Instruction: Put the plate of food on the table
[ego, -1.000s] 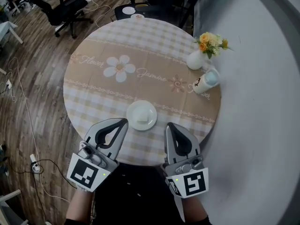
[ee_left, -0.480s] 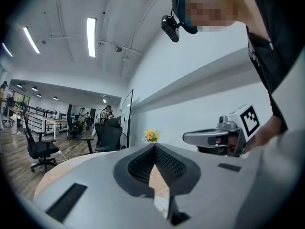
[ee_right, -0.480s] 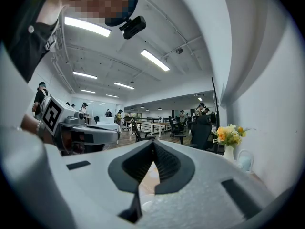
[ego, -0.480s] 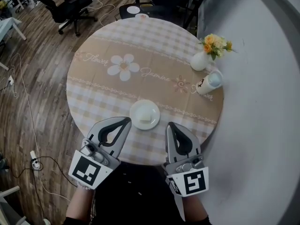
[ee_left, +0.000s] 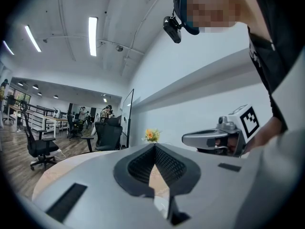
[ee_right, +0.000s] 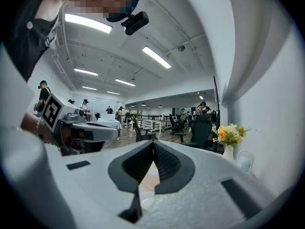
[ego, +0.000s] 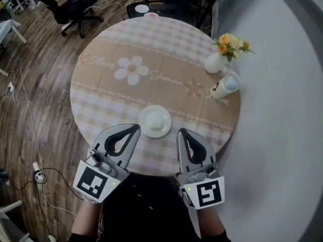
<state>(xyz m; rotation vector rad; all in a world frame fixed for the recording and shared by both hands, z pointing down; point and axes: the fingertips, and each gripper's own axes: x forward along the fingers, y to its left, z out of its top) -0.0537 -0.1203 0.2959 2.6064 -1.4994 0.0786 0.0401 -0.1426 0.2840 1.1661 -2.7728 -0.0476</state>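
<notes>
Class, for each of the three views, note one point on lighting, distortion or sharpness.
Head view: even light, soft shadows, the plate sharp; the wall bows into a curve. Left gripper view: heavy fisheye, black corners, ceiling lights blown white, the shut left claw filling the lower frame. Right gripper view: same fisheye and dark rim; the flowers look fairly crisp.

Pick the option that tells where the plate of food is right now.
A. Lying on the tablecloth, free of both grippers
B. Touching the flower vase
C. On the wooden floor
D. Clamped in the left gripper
A: the plate of food lies flat on the table, just ahead of the left gripper and the right gripper, whose jaws are both shut with nothing between them.
</notes>
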